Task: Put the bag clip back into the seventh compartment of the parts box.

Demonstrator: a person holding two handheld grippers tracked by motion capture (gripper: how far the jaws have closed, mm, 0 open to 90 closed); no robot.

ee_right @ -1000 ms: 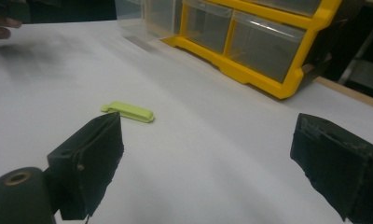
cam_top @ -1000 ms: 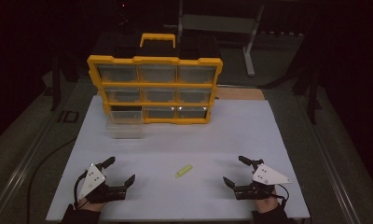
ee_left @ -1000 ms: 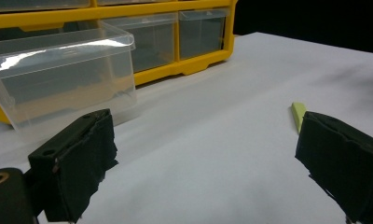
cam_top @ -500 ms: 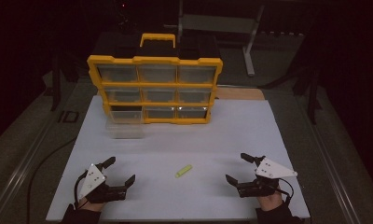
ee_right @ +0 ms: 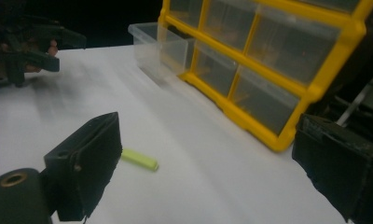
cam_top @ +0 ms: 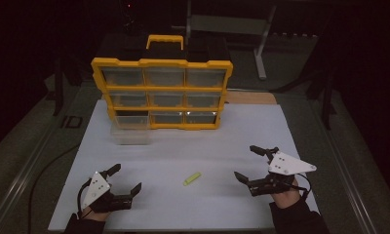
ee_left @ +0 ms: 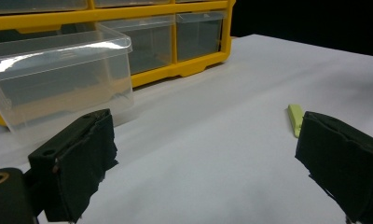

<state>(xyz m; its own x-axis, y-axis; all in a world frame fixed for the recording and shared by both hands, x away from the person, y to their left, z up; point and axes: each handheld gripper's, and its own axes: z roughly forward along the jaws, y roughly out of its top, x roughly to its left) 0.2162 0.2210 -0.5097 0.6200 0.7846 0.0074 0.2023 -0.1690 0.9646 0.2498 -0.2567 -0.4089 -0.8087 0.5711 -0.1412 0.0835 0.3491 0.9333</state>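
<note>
**Both claws spread, green stick lying loose between them**

Surroundings: a yellow drawer cabinet [cam_top: 161, 92] is standing at the far side of the white table [cam_top: 183, 146], well ahead of both claws. One clear drawer [cam_top: 129, 131] is sitting pulled out on the table in front of the cabinet's lower left corner, ahead of the left gripper [cam_top: 122, 179]. In the left gripper view the drawer [ee_left: 58, 79] is showing just beyond the left-hand jaw. Nothing is lying across the bare table between either claw and the stick.

Claws: the left gripper is resting low near the table's front edge, jaws spread wide and holding nothing. The right gripper [cam_top: 249, 163] is likewise spread wide and holding nothing.

Change: compared with half a second ago, the right gripper is sitting a little farther forward and inward, nearer the stick. The left gripper, stick, drawer and cabinet are lying as before.

Task's thing: the green stick [cam_top: 192, 179] is lying flat between the two claws, apart from both, somewhat nearer the right one. Its long axis is running diagonally, one end pointing toward the cabinet and the right claw's side, the other toward the left claw. In the right gripper view the stick [ee_right: 139, 159] is lying just beside the left-hand jaw; in the left gripper view it [ee_left: 295, 119] is touching the edge of the right-hand jaw in the picture, partly hidden behind it.
</note>
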